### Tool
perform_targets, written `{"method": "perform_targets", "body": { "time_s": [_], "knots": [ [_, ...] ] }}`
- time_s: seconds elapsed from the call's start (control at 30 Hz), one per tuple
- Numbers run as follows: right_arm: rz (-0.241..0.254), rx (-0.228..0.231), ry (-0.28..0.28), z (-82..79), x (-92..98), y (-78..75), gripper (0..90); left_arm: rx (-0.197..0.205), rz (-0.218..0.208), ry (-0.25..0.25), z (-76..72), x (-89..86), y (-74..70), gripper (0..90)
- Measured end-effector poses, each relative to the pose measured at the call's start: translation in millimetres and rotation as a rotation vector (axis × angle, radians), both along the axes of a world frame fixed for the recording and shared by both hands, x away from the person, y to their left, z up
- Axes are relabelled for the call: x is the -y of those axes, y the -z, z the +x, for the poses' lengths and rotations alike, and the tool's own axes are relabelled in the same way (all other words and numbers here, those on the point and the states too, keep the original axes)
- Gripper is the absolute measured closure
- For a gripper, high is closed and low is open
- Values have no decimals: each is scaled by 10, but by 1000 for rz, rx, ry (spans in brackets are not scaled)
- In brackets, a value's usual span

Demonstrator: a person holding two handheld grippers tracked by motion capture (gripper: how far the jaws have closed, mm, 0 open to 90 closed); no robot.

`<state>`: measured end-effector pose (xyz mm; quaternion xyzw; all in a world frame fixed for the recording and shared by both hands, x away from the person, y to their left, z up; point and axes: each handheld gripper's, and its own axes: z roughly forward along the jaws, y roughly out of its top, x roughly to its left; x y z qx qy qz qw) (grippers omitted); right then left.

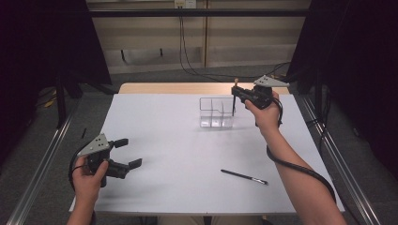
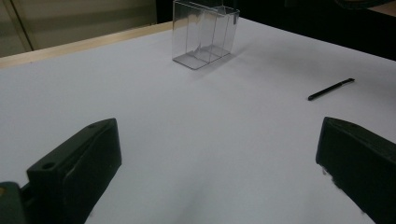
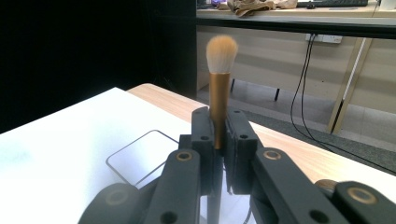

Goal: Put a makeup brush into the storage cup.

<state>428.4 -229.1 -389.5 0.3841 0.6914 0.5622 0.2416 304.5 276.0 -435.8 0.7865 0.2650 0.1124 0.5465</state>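
Makeup brush (image 3: 219, 88) stands upright, bristles on top, clamped in the right tongs (image 1: 236, 94) right over the clear divided organizer (image 1: 216, 112) at the far end of the white worktop (image 1: 178, 154). Left tongs (image 1: 127, 152) sit wide apart with nothing in them, low near the front-left corner. A black pen (image 1: 244, 176) lies loose on the worktop.

Organizer (image 1: 216, 112) sits far-centre on table (image 1: 159, 140), brush (image 1: 234, 96) upright over its right compartment in right gripper (image 1: 236, 93), pen (image 1: 244, 176) lying near-right, left gripper (image 1: 127, 152) at near-left, well apart.
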Motion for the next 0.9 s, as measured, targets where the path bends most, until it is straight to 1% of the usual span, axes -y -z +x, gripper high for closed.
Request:
{"method": "perform_targets", "body": {
  "time_s": [0.27, 0.33, 0.4, 0.47, 0.63, 0.8, 0.87, 0.9],
  "knots": [
    [-7, -2, -5, -10, 6, 9, 842, -2, -3, 1, -1, -2, -1, 2],
    [-8, -1, -5, -12, 9, 12, 842, 5, 3, -2, 1, -7, -5, 3],
    [-7, -1, -3, -13, 11, 17, 842, 2, -6, -4, -1, -4, -3, 3],
    [-6, -5, -3, -15, 13, 20, 842, 5, 6, -2, 0, -5, -5, 3],
    [-10, -12, -4, -19, 20, 32, 840, -2, -3, 4, 2, -5, 0, 3],
    [-14, -14, -3, -18, 28, 42, 837, -1, -2, 3, 4, -8, -1, 3],
    [-13, -16, -9, -18, 32, 47, 829, -3, -3, 5, 6, -8, 1, 3],
    [-11, -19, -8, -20, 32, 48, 811, -3, -3, 3, 6, -7, 2, 3]
  ]
}}
